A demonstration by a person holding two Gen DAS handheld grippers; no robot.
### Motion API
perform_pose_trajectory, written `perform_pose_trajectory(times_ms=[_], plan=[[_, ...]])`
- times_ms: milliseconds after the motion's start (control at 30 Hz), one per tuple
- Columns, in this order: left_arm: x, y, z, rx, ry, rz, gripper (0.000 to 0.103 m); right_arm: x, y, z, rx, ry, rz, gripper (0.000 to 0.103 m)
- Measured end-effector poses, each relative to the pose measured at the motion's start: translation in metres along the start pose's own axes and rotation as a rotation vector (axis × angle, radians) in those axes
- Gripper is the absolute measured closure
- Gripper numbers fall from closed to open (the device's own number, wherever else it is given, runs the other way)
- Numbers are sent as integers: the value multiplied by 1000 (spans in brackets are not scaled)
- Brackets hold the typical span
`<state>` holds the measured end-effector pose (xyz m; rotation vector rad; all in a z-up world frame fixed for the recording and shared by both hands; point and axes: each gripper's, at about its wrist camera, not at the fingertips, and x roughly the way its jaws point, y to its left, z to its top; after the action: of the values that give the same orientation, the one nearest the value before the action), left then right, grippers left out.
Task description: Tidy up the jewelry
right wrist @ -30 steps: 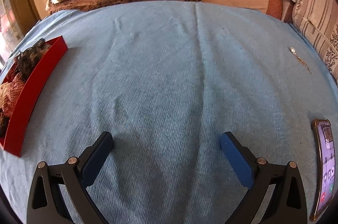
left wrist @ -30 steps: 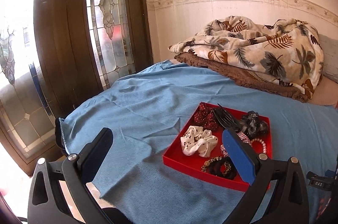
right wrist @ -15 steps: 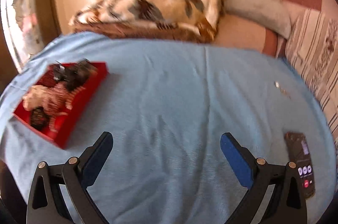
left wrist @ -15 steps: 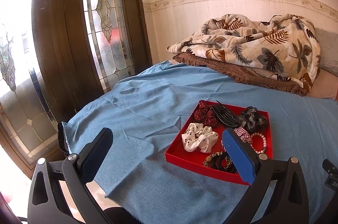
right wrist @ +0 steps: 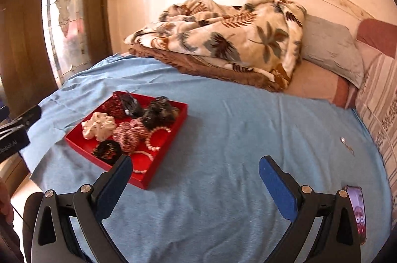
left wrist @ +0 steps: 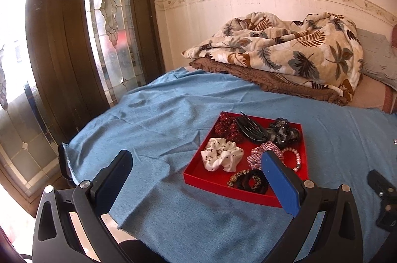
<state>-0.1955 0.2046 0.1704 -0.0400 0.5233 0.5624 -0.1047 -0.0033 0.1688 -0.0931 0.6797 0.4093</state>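
Left wrist view: one red tray [left wrist: 198, 176] lies on the bed's blue sheet [left wrist: 153, 119]. It holds four scrunchies: white [left wrist: 221, 157], dark red [left wrist: 227, 127], checked [left wrist: 260, 153], black [left wrist: 250, 180]. It also holds two black clips [left wrist: 250, 130] and one pearl bracelet [left wrist: 295, 158]. The left fingers [left wrist: 196, 176] are spread wide, empty; the tray sits ahead, partly behind the right-hand finger.

Right wrist view: the right fingers [right wrist: 194, 178] gape, empty. The tray [right wrist: 158, 163] lies ahead-left, its near corner behind the left-hand finger. One phone [right wrist: 358, 213] and one small trinket [right wrist: 343, 140] lie right.
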Motion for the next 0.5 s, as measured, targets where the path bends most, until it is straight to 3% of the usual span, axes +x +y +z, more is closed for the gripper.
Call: perform_pose_trajectory(times_ms=[500], plan=[[10,0,-5,-32,67,-102,0,1,17,-6,-12,-20,-44,0]])
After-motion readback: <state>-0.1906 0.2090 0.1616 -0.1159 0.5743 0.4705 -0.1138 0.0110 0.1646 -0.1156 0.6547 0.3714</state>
